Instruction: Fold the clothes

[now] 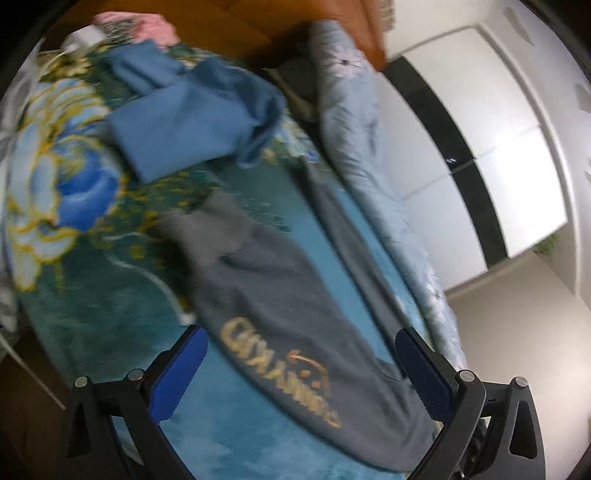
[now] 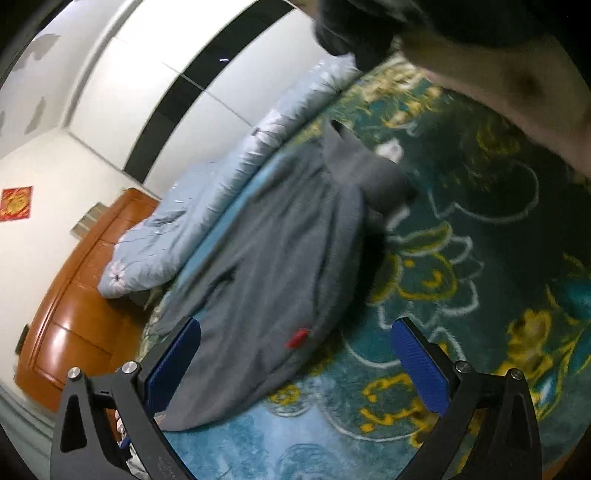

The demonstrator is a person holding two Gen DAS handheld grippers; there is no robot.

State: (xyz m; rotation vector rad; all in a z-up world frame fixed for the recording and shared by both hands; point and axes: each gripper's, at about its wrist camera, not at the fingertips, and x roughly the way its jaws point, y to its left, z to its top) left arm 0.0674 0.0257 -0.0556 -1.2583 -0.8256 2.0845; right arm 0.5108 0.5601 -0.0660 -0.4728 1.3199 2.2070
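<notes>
A grey garment with gold lettering lies spread on a teal floral bedspread. My left gripper hovers wide open over its printed end, its blue pads apart from the cloth. In the right wrist view the same grey garment shows a small red tag. My right gripper is wide open above its near edge, nothing between the pads. A blue garment lies loosely folded farther back on the bed.
A pale blue quilt is bunched along the bed's far side. A wooden headboard and a white wardrobe stand beyond. A pink item lies near the headboard. A person's bare arm reaches in at upper right.
</notes>
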